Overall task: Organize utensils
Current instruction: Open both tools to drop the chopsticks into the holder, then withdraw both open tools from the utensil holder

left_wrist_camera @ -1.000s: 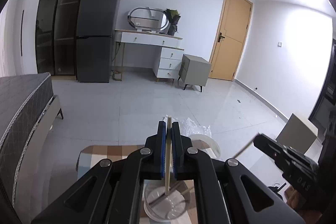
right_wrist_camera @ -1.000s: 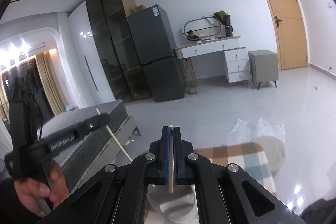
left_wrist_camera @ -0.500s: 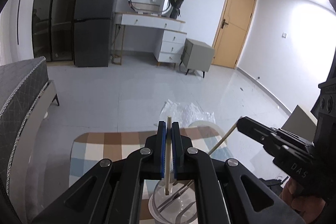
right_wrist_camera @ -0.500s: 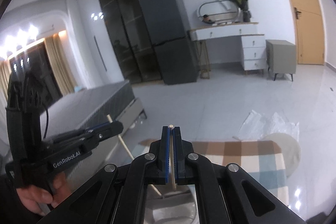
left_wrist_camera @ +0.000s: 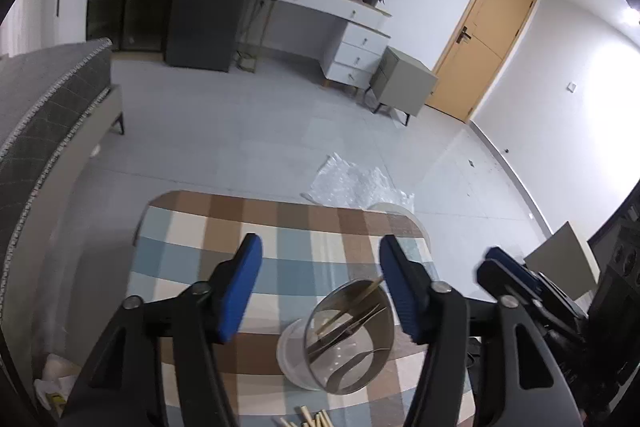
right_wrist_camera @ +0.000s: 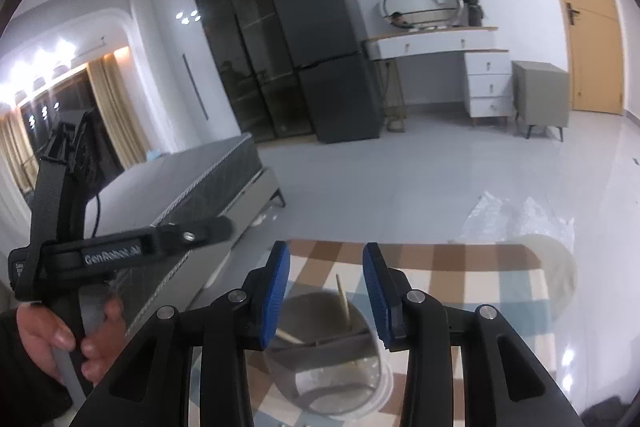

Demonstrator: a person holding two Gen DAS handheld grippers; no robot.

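My left hand-held gripper [left_wrist_camera: 320, 283] is opening, nothing between its blue pads. My right hand-held gripper [right_wrist_camera: 326, 291] is opening too, its jaws clear of the chopstick [right_wrist_camera: 344, 301] that stands in the clear cup [right_wrist_camera: 328, 355] just below and ahead. That cup [left_wrist_camera: 348, 331] holds several utensils. More chopsticks [left_wrist_camera: 308, 419] lie under my left hand-held gripper on the checkered surface [left_wrist_camera: 192, 227].

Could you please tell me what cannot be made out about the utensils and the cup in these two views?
- Loose chopsticks: left wrist view, cut off by the bottom edge; count unknown.
- Utensils inside the clear cup: left wrist view, overlapping behind reflective plastic; count and types unclear.
- Cup base: right wrist view, hidden partly by the right gripper, jaws opening.
- Left gripper, jaws opening: nothing between them.
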